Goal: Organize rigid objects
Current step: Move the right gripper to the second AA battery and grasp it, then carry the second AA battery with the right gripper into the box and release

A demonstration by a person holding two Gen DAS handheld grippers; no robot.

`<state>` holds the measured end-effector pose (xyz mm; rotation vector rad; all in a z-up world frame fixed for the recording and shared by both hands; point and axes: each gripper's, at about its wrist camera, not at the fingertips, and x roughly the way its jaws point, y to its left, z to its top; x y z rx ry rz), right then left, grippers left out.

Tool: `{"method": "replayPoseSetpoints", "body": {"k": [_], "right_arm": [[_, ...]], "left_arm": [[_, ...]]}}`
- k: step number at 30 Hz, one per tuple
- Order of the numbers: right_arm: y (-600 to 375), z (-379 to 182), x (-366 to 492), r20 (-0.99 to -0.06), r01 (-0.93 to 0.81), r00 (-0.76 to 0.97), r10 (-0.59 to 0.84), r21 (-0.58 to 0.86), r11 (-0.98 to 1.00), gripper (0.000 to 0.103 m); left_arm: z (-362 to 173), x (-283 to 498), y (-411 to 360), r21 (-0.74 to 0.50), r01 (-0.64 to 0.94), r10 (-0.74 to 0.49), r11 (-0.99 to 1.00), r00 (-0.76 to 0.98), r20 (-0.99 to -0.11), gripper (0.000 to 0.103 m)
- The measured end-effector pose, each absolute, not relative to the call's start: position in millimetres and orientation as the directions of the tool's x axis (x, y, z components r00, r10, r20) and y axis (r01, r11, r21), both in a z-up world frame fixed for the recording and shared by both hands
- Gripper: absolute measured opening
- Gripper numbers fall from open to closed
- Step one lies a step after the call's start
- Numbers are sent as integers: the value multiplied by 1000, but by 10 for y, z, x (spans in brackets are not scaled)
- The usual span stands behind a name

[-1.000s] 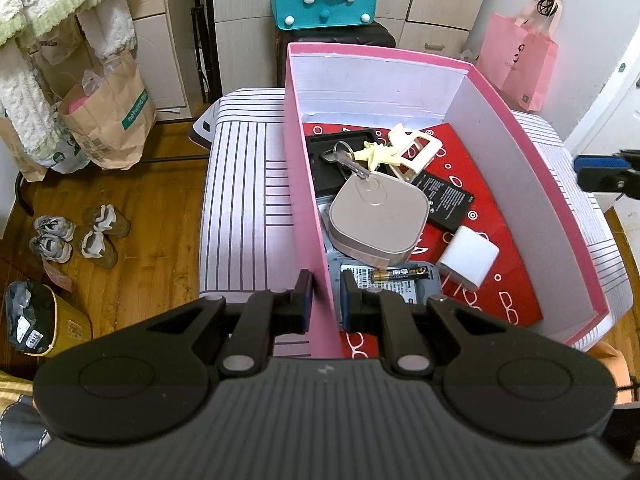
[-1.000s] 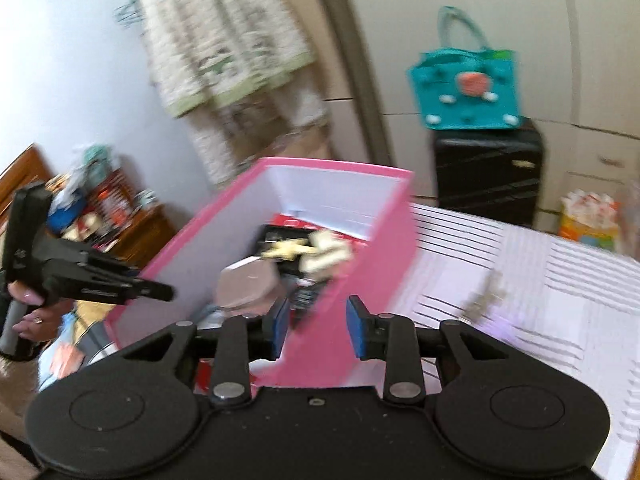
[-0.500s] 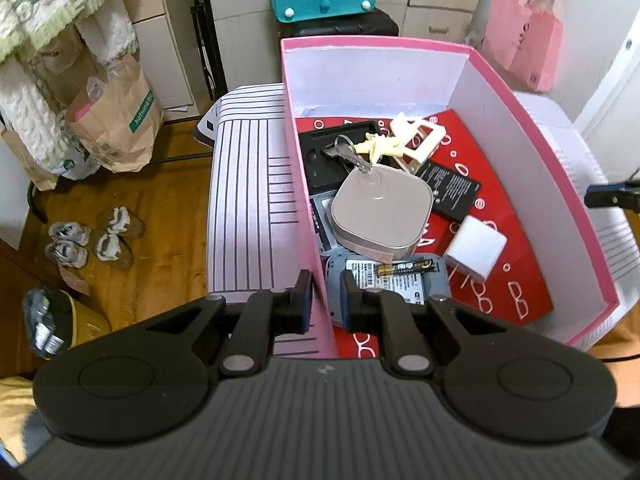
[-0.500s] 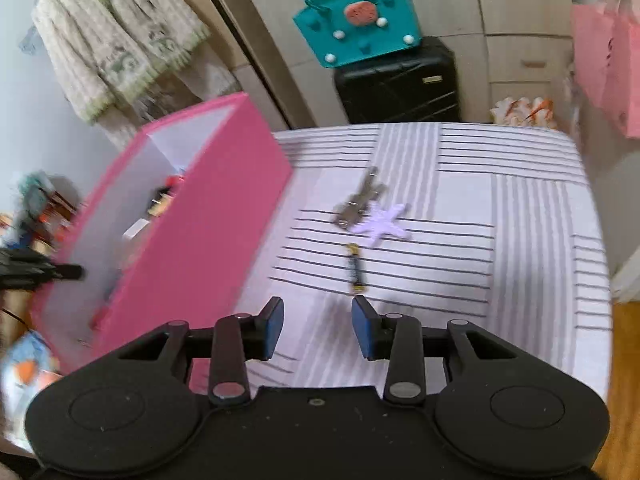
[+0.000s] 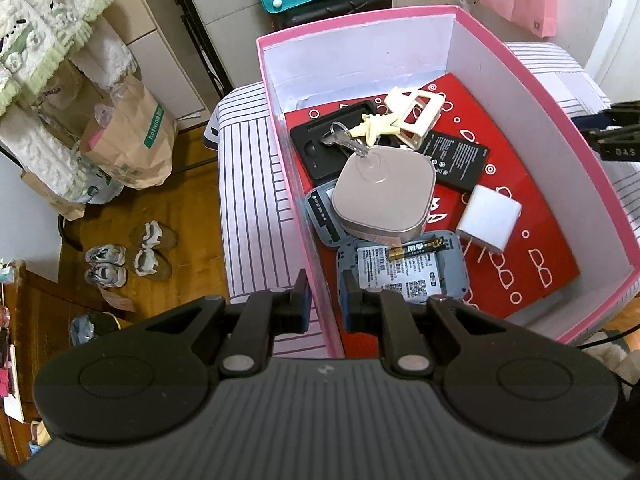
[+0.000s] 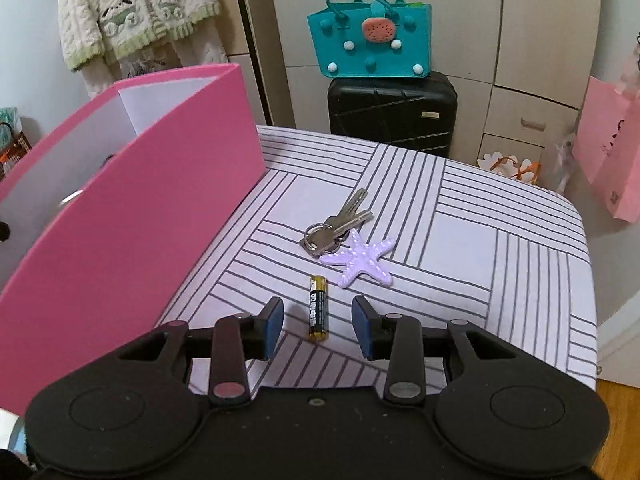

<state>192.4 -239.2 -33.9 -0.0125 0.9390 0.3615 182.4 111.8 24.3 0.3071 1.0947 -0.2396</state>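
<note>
**Left gripper pinches the box wall; right gripper straddles a loose battery**

Left wrist view: the left gripper's [image 5: 324,300] own body fills the lower part of the picture and hides the near end of the pink box [image 5: 592,176] and the table edge beneath it. It points steeply down, its blue pads pressed against the near left wall of the box, one outside and one inside. In the box, on a red patterned sheet [image 5: 540,252], lie a grey rounded-square case [image 5: 384,196], a key ring with a cream star charm [image 5: 376,128], a cream plastic frame [image 5: 420,114], a black phone battery [image 5: 456,160], a white charger cube [image 5: 490,224], a black tray [image 5: 320,148] and a grey device with a small battery [image 5: 418,248] on top; several overlap, so their lower parts are hidden. The right gripper's tip [image 5: 612,136] pokes in, cut off at the right edge.

Right wrist view: the right gripper [image 6: 318,322] tilts down over the striped tablecloth [image 6: 500,248], jaws spread apart. An AA battery [image 6: 318,306] lies on the cloth between the pads, touching neither. Just beyond it lie a bunch of keys [image 6: 340,222] and a lilac starfish charm [image 6: 362,258], touching each other. The pink box [image 6: 132,216] stands to the left, its contents mostly hidden by its wall. Behind the table a teal bag [image 6: 370,42] sits on a black suitcase [image 6: 392,112].
</note>
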Motion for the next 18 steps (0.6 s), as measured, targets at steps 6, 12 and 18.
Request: {"method": "replayPoseSetpoints", "body": {"k": [6,12,18], "right_arm": [[-2306,-463,1977,-789,-299,553,266,110,948,42],[-2220,-439,1910,-789,-313,564,241,65,948,11],[-2186,-328,1747,-760,-278,597,258,106,955,11]], "left_arm": [[233,1797,1102,139,344,-31,929,446,-894,13],[240,1778,1099,150,351,-28,924,455,-890,13],[237,1774,1093,147,352,-33,924,458,-889,13]]}}
